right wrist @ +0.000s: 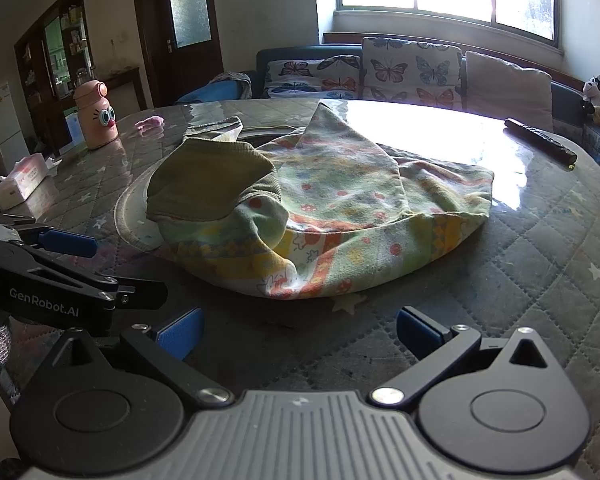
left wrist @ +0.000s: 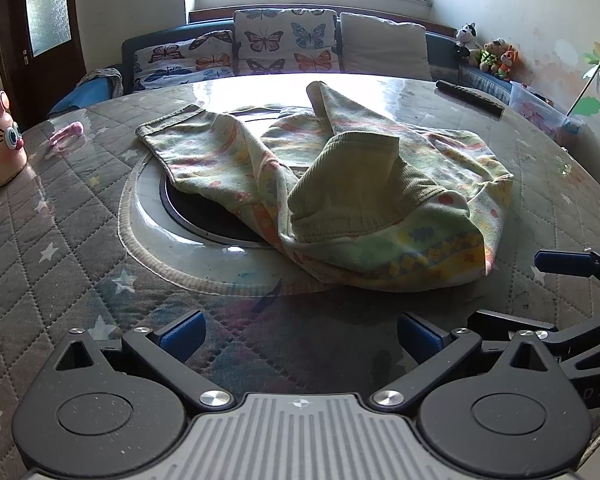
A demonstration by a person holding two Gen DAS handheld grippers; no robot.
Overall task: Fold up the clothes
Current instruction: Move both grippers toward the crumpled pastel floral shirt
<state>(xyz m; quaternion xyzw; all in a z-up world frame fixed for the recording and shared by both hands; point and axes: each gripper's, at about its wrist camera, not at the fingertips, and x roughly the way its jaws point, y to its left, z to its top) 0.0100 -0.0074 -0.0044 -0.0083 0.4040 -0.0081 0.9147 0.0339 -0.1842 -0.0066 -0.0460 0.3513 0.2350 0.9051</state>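
Left gripper (left wrist: 300, 336) and right gripper (right wrist: 300, 332) wide open, seemingly empty, near garment (right wrist: 324, 216)

Two hand-held grippers hover low and side by side at the near edge. The left gripper (left wrist: 300, 336) has its blue-padded fingers (left wrist: 180, 334) spread wide apart, gripping nothing. The right gripper (right wrist: 300, 332), just beside it, is likewise splayed and empty, its fingers (right wrist: 418, 330) pointing forward.
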